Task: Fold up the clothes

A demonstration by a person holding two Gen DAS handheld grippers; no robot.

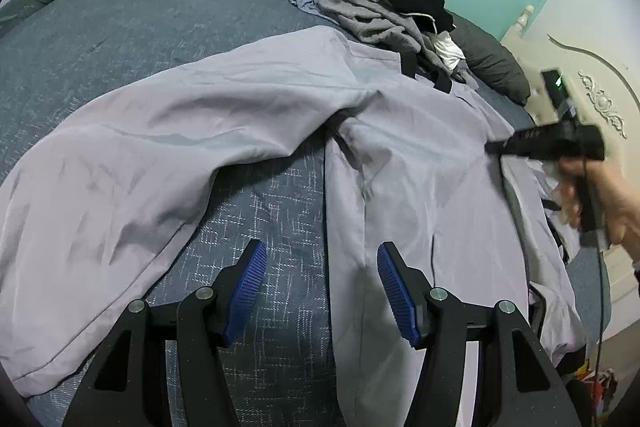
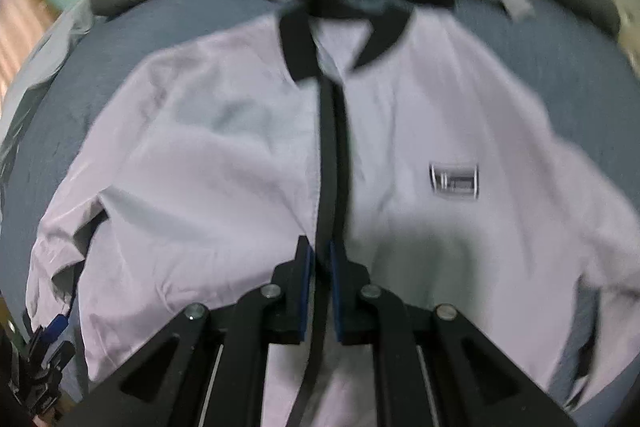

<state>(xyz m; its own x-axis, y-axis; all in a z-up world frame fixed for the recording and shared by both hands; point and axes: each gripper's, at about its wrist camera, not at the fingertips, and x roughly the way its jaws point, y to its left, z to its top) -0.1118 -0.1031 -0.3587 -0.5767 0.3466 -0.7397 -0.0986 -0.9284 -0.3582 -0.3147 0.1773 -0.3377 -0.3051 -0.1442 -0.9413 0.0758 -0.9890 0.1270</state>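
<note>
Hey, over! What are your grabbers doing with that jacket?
Left hand-held gripper open, empty, over sleeve gap. Right hand-held gripper nearly shut at the lilac jacket's black front strip. Clothes pile beyond collar.

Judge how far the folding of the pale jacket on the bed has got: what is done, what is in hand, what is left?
Done: the pale jacket lies spread front-up on the bed, no fold made. In hand: the right gripper is shut on the jacket's black zip strip; the left gripper hovers open near the sleeve. Left: all the jacket's folds, then the pile of clothes behind.
</note>
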